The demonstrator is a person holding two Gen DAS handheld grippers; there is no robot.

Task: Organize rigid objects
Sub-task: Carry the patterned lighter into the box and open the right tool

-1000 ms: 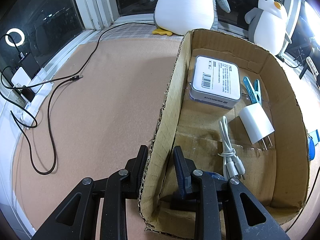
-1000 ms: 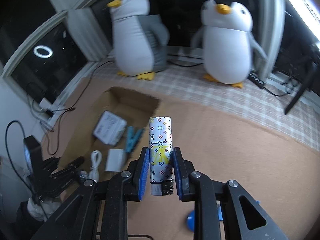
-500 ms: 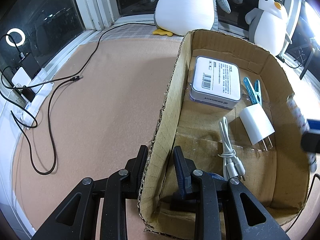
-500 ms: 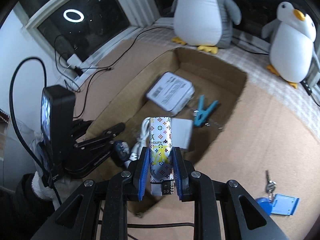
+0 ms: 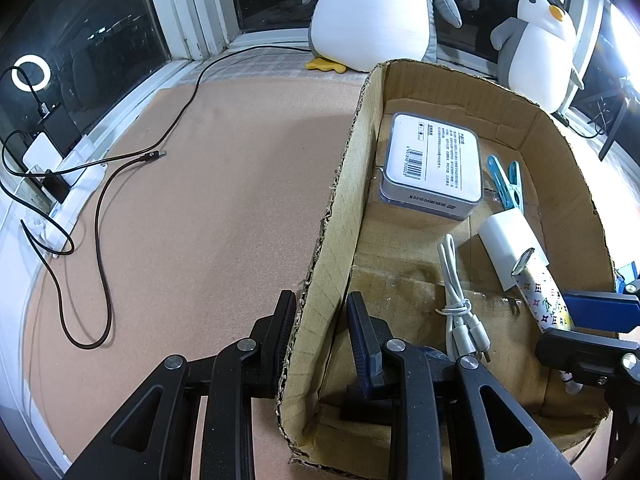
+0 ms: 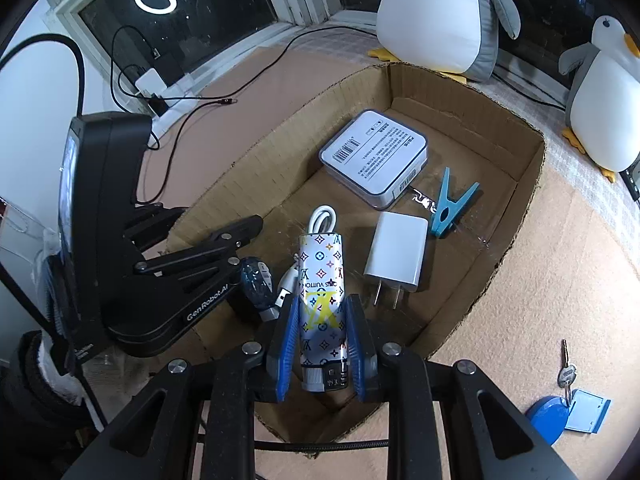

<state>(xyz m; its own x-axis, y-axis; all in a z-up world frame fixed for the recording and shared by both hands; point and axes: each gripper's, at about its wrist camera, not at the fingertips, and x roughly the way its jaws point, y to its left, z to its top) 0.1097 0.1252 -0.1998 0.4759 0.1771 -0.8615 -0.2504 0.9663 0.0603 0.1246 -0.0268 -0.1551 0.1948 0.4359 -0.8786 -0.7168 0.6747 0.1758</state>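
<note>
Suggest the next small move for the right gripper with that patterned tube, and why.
Probably lower a little and open. The right gripper holds the patterned tube above the cardboard box, over bare floor between the white cable and the white charger. The left gripper straddles the box wall, steadying it.

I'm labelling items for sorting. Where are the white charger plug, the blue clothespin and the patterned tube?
white charger plug (image 6: 397,256): right wrist view, flat white face.
blue clothespin (image 6: 450,207): right wrist view, middle.
patterned tube (image 6: 320,280): right wrist view, printed side.
</note>
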